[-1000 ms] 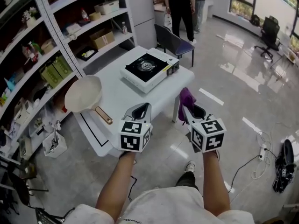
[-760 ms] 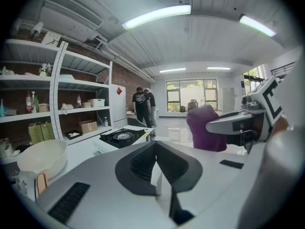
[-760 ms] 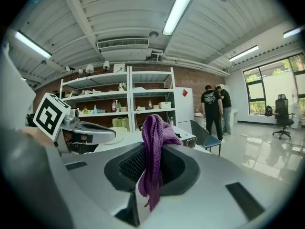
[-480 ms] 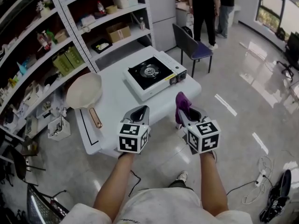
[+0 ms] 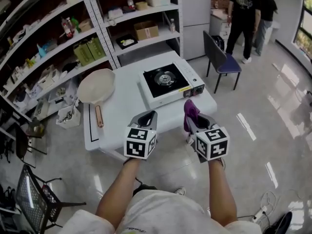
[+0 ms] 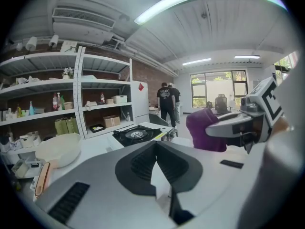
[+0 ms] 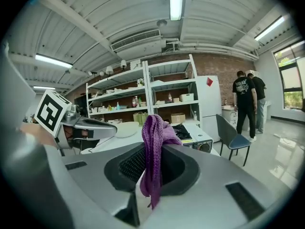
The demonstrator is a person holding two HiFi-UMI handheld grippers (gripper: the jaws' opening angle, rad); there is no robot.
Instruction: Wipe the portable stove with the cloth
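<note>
The right gripper (image 5: pixel 194 120) is pinching the purple cloth (image 5: pixel 189 110) between its closed jaws, off the desk's (image 5: pixel 122 113) 5 o'clock corner. The left gripper (image 5: pixel 148 117) (closed, empty) is hovering at 6 o'clock. The stove (image 5: pixel 168 81) is sitting at the desk's 1 o'clock.

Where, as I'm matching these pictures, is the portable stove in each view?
Head view: portable stove upper centre, on the white table.
Left gripper view: stove just left of centre.
Right gripper view: stove just right of centre, partly behind the purple cloth.
Shared landmark: cream pan, left of the stove in all three.
</note>
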